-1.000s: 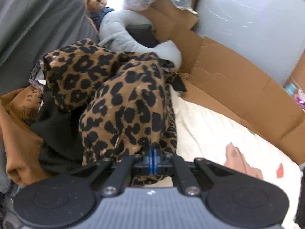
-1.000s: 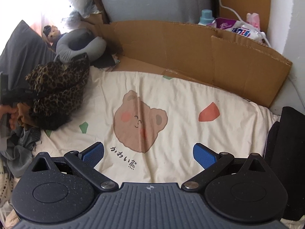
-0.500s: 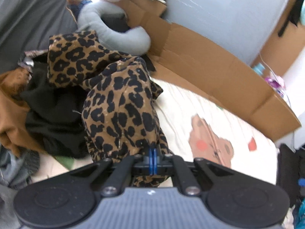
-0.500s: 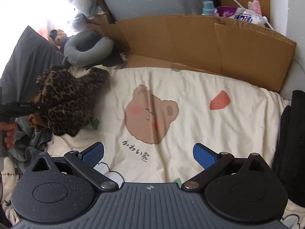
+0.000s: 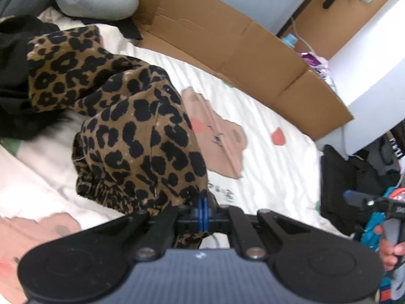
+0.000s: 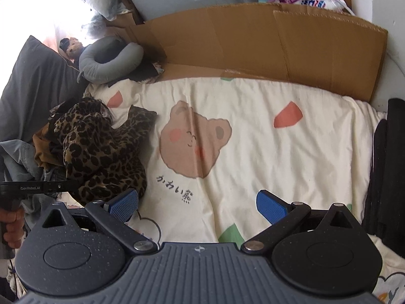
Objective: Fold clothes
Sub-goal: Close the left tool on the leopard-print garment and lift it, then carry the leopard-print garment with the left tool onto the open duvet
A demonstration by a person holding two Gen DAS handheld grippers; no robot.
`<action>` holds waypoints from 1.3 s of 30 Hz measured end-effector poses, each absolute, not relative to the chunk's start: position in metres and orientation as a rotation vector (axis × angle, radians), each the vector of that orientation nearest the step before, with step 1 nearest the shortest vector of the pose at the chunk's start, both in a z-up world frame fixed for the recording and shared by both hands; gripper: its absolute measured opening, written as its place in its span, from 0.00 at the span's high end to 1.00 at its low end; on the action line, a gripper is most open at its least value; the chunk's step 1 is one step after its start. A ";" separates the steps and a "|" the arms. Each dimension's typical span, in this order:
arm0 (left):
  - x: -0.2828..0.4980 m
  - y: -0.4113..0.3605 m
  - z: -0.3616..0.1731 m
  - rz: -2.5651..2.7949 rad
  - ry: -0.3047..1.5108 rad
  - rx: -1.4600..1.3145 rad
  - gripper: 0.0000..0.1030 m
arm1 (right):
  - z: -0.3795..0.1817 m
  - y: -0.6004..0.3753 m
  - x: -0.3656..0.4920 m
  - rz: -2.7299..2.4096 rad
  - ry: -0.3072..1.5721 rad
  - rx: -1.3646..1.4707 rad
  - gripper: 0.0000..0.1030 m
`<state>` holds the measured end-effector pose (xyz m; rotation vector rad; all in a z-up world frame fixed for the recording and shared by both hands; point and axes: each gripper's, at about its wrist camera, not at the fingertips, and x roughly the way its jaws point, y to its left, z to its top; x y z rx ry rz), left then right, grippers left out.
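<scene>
My left gripper (image 5: 203,209) is shut on the elastic waistband edge of a leopard-print garment (image 5: 131,126), which trails back to the left over the cream bear-print bedsheet (image 5: 265,157). In the right wrist view the same garment (image 6: 101,149) lies bunched at the sheet's left side, beside the left gripper's body (image 6: 38,187). My right gripper (image 6: 197,205) is open and empty, low over the sheet (image 6: 278,152) just below the bear print.
A pile of black, brown and grey clothes (image 6: 33,152) lies at the left edge. A grey neck pillow (image 6: 108,60) and a dark pillow (image 6: 30,86) sit at the head. Cardboard (image 6: 253,43) lines the wall. Black fabric (image 6: 387,167) lies at the right.
My left gripper has pulled the leopard garment off the clothes pile and rightward across the sheet. My right gripper has shifted slightly, staying open.
</scene>
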<state>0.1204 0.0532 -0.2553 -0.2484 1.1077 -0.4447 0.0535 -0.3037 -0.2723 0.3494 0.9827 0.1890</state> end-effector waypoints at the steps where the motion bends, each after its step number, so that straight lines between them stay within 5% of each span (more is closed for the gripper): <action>1: 0.119 0.052 -0.253 -0.455 1.107 -0.259 0.99 | -0.274 -0.304 0.052 0.190 0.988 0.348 0.01; 39: 0.084 0.037 -0.087 -0.771 1.046 -0.180 0.99 | -0.281 -0.290 0.009 0.417 1.022 0.264 0.01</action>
